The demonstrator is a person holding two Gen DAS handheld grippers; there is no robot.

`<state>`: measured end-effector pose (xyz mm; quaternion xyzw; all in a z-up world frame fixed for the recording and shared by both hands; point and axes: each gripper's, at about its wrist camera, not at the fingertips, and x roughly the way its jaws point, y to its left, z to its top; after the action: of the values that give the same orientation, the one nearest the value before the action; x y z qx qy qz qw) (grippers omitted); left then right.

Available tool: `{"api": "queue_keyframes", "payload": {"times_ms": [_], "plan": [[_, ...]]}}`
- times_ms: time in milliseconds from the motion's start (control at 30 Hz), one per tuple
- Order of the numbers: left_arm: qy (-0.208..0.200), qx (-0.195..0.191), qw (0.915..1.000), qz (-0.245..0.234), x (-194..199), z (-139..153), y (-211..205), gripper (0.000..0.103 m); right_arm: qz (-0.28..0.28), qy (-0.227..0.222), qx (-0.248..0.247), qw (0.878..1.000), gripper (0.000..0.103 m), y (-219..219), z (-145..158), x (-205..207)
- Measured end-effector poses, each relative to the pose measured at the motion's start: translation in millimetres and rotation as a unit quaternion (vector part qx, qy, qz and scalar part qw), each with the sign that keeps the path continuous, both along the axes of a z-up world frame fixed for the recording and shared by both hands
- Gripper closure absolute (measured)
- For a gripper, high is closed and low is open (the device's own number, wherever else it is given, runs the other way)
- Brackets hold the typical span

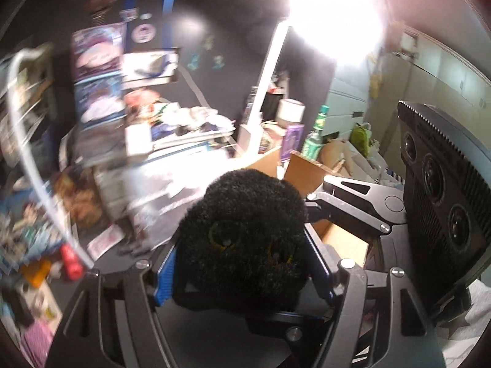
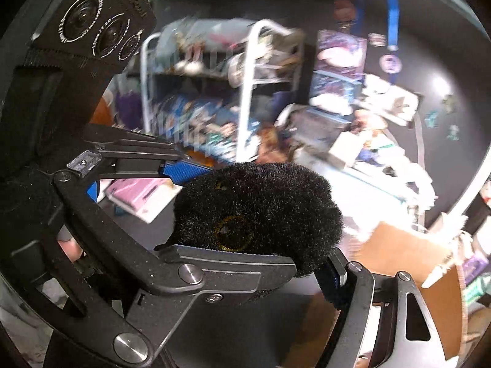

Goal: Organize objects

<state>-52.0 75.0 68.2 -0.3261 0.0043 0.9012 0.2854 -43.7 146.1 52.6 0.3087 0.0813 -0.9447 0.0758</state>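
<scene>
A black fuzzy plush toy [image 1: 245, 224] with yellow-rimmed eyes sits between the blue pads of my left gripper [image 1: 244, 273], which is shut on it. From the right, one finger of my right gripper [image 1: 337, 202] presses into the toy's side. In the right wrist view the same plush toy [image 2: 260, 202] fills the centre. My left gripper [image 2: 236, 214] clamps it from the left, and the blue pad [image 2: 333, 273] of my right gripper [image 2: 251, 263] lies against its fur. The right gripper's other finger is hidden under the left one. The toy hangs in the air, held by both.
An open cardboard box [image 1: 307, 165] [image 2: 399, 251] lies just beyond the toy. A cluttered desk [image 1: 184, 128] with books and boxes runs along a dark wall. A white wire shelf rack [image 2: 245, 92] holds toys. A bright lamp [image 1: 331, 15] glares above. A green bottle [image 1: 316, 128] stands behind the box.
</scene>
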Motion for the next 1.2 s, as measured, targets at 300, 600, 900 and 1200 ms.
{"api": "queue_keyframes", "payload": {"times_ms": [300,600,900,1200], "plan": [[-0.054,0.002,0.9958,-0.074,-64.1,-9.0,82.2,0.034,-0.079,-0.038,-0.042,0.995,0.03,99.3,1.4,10.5],[-0.076,-0.021,0.9945,-0.069,-81.0,-22.7,111.5,0.009,-0.12,-0.081,-0.053,0.988,0.017,147.0,-20.2,13.4],[-0.007,-0.004,0.9999,0.008,-43.3,-5.1,66.9,0.001,-0.135,-0.065,-0.061,0.987,0.012,156.5,-16.5,22.9],[0.082,0.015,0.9814,0.173,27.8,-5.6,-3.4,0.001,-0.102,0.003,-0.066,0.993,0.011,131.8,-3.1,52.8]]}}
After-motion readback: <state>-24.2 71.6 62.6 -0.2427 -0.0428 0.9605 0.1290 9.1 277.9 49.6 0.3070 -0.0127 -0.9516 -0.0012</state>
